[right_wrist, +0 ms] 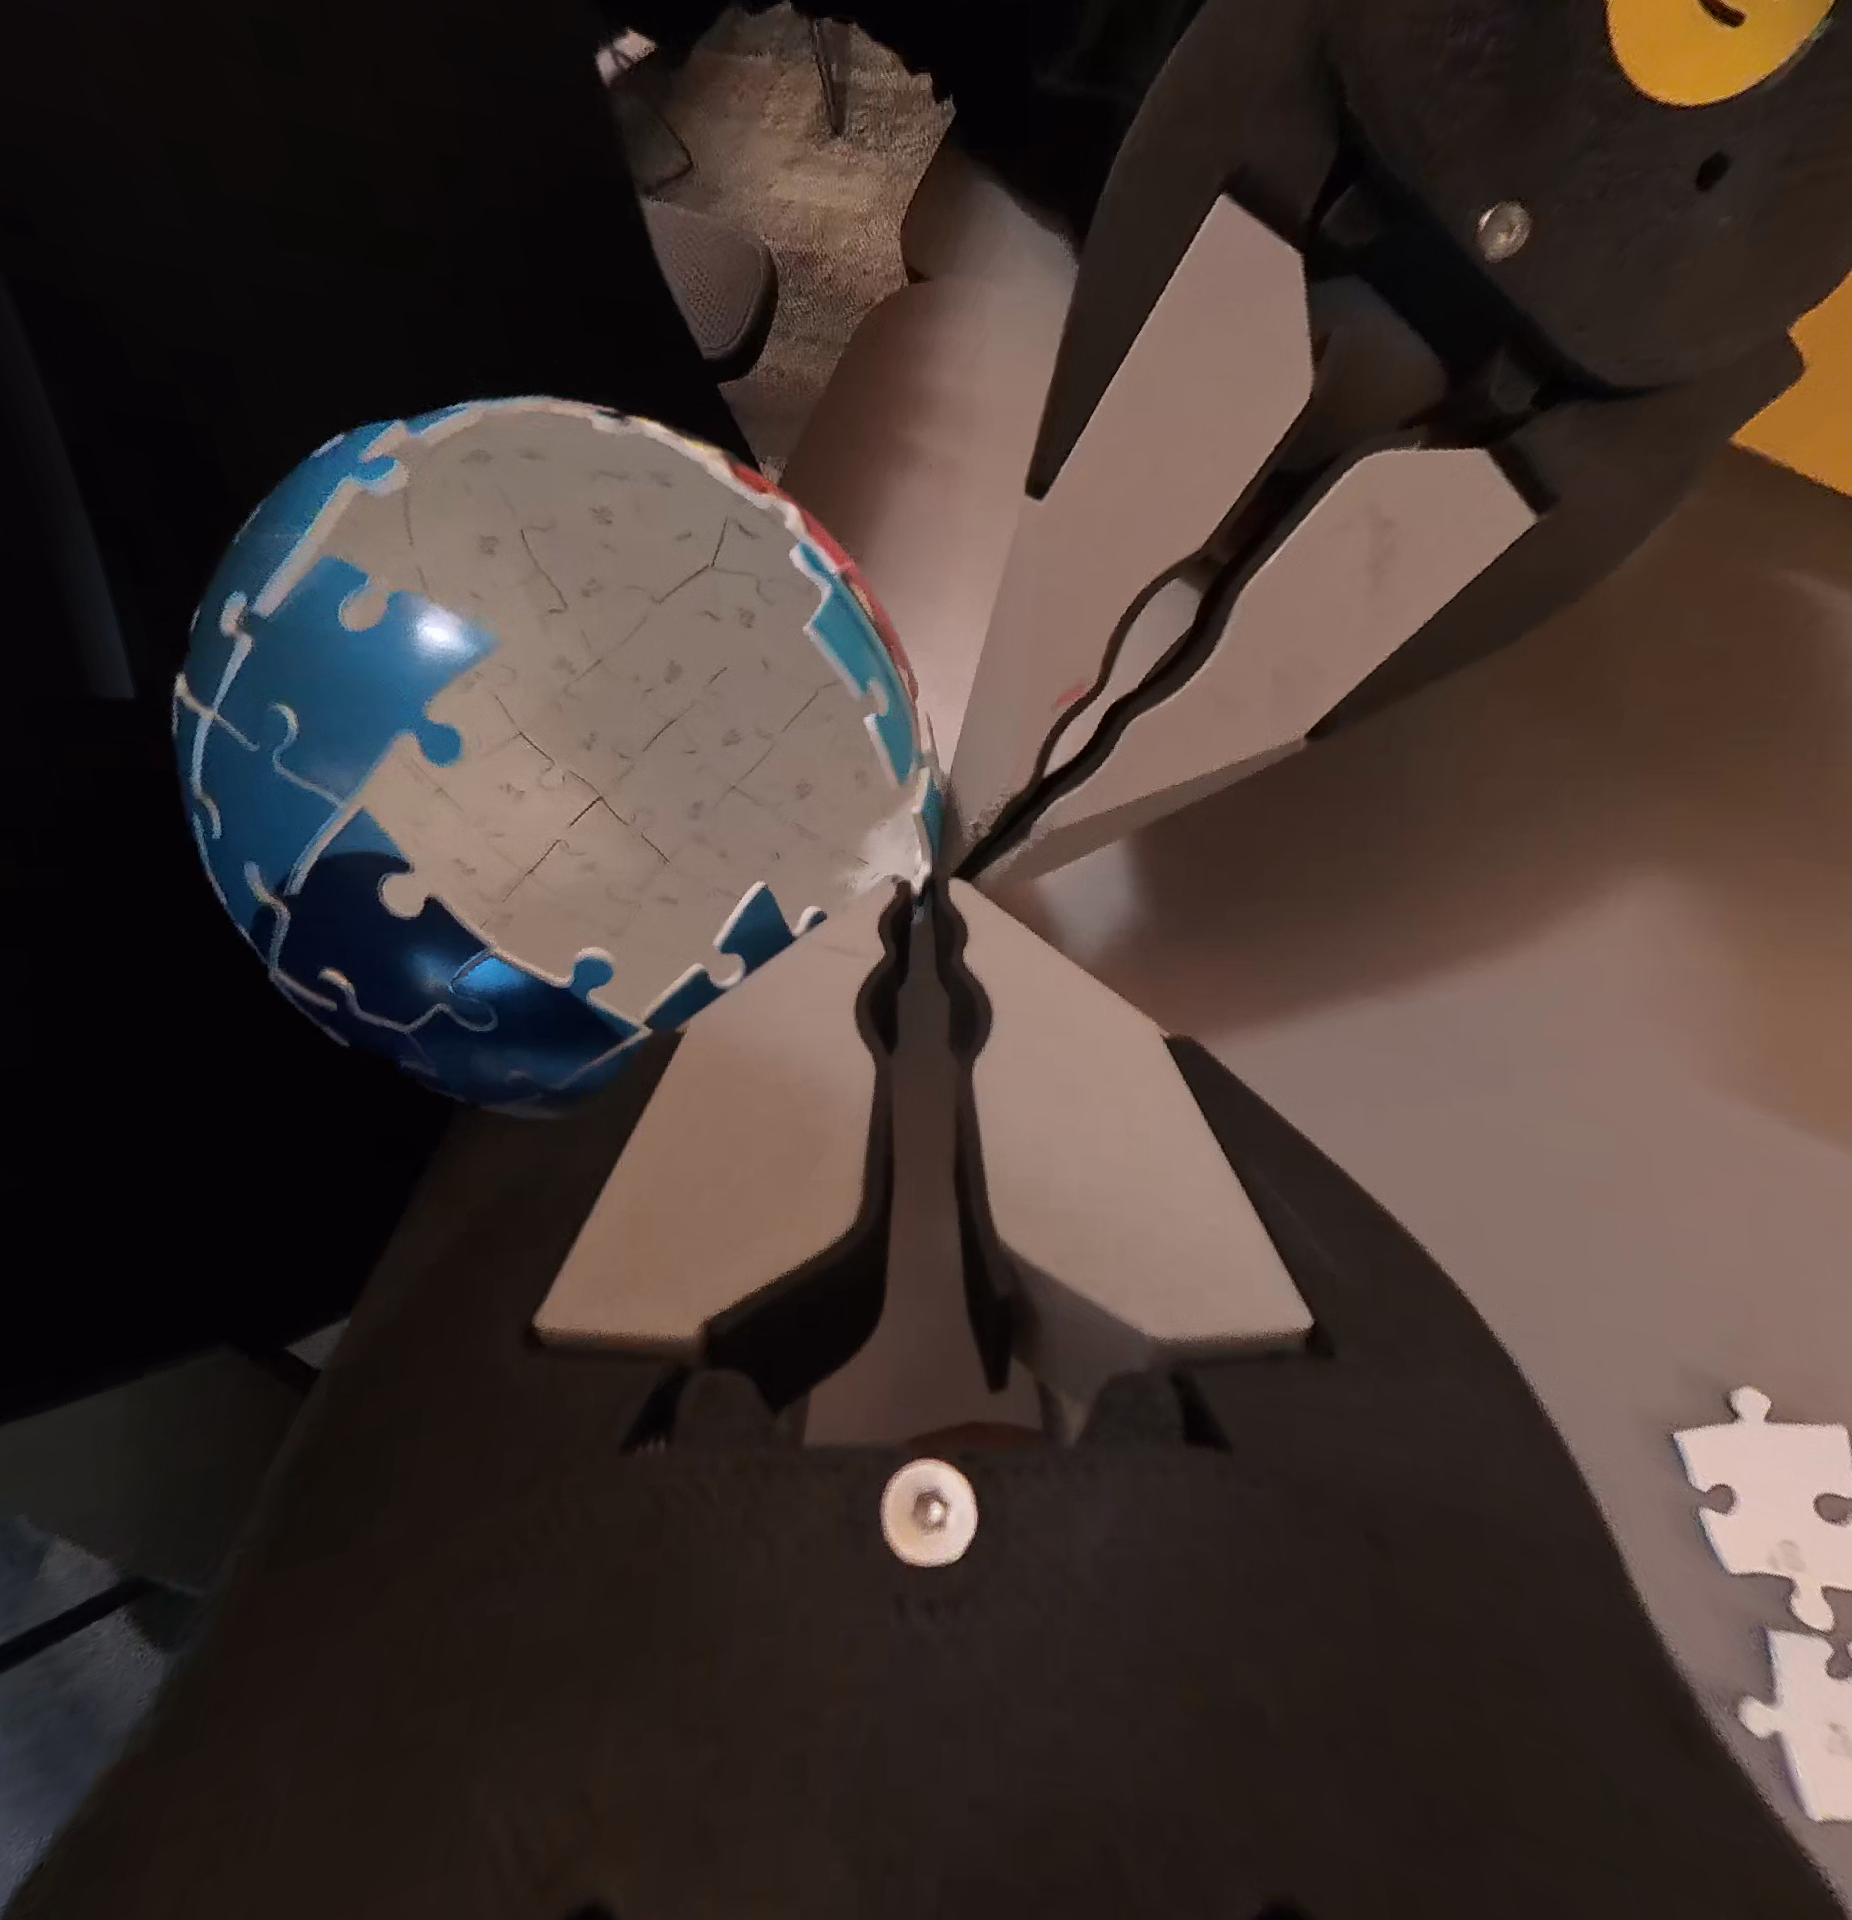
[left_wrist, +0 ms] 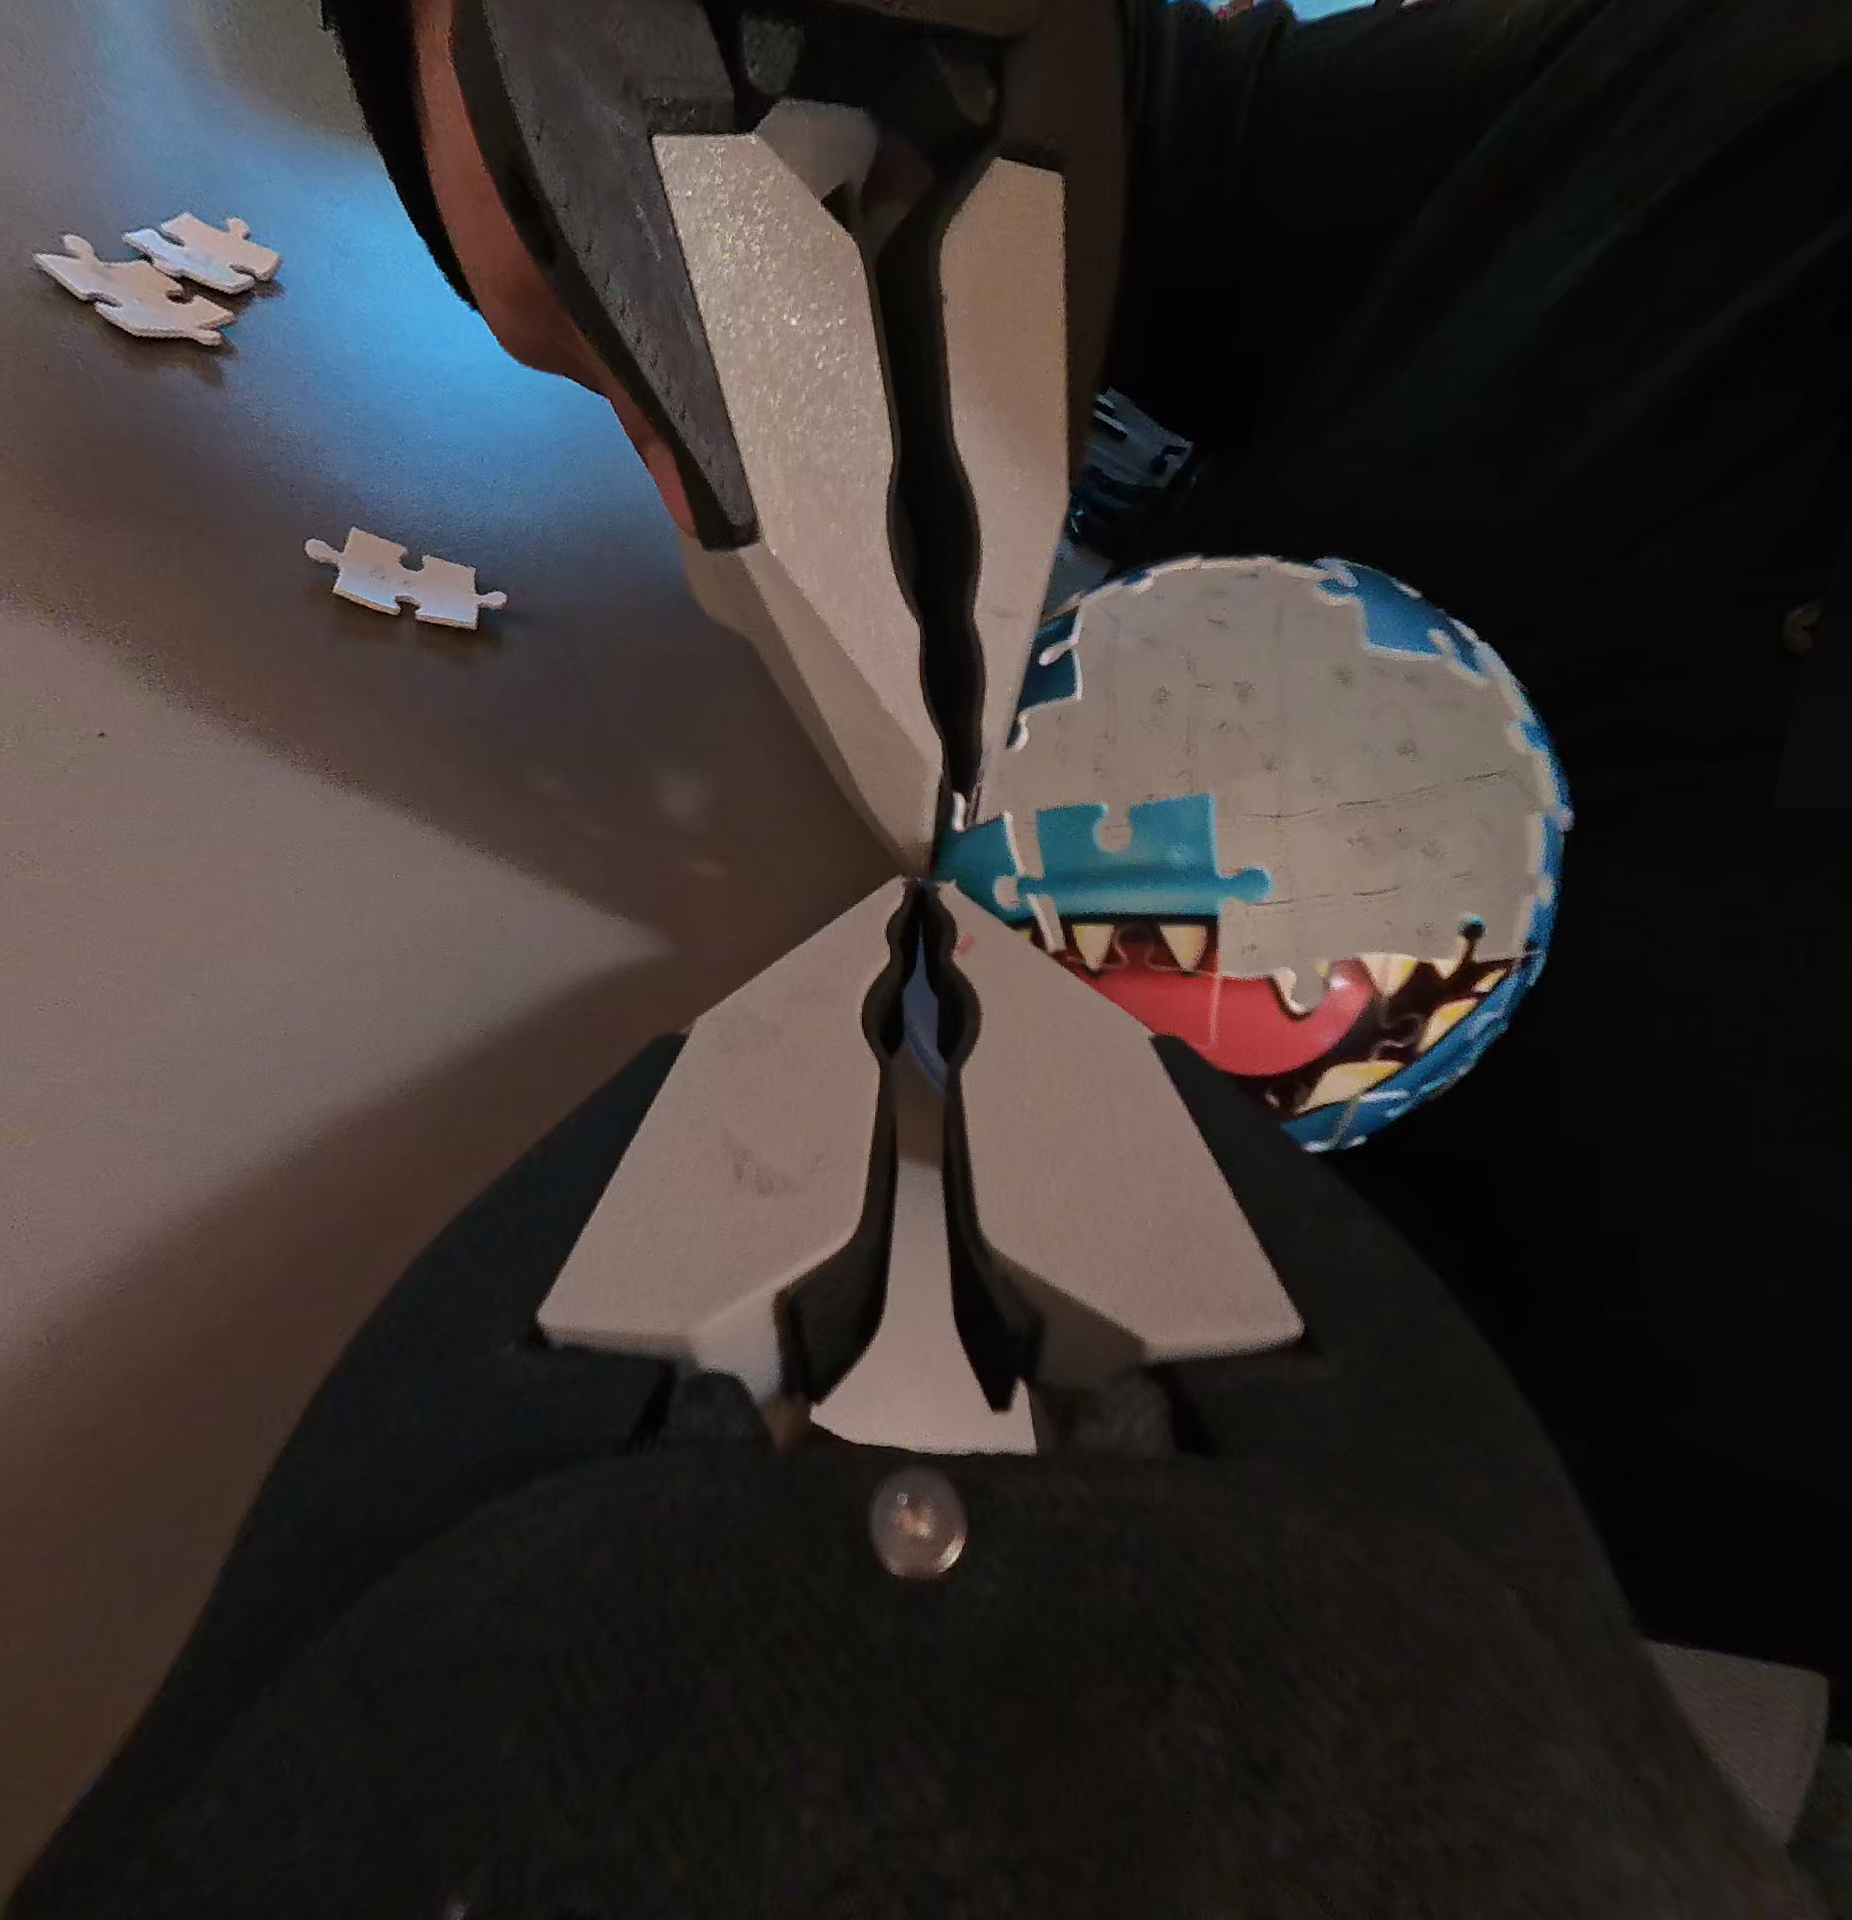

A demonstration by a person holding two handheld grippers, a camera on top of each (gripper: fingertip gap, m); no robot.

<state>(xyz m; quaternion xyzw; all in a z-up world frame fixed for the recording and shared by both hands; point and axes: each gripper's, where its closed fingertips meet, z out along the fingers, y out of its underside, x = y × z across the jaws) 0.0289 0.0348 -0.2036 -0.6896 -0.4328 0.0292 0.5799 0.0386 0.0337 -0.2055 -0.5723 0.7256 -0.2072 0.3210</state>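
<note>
Both grippers pinch the rim of a half-built puzzle ball, held up off the table.

Left gripper: fingers nearly together, tips clamped on the blue rim pieces of the puzzle ball, which sits just right of the tips, its open white inside facing the camera. Right gripper: fingers likewise almost closed, nipping the rim edge, ball up and left of the tips. The two grippers meet tip to tip at the same spot on the rim. Farther off, loose white puzzle pieces lie face down on the grey-brown table, well apart from the ball; more pieces show lower right in the right wrist view.
</note>
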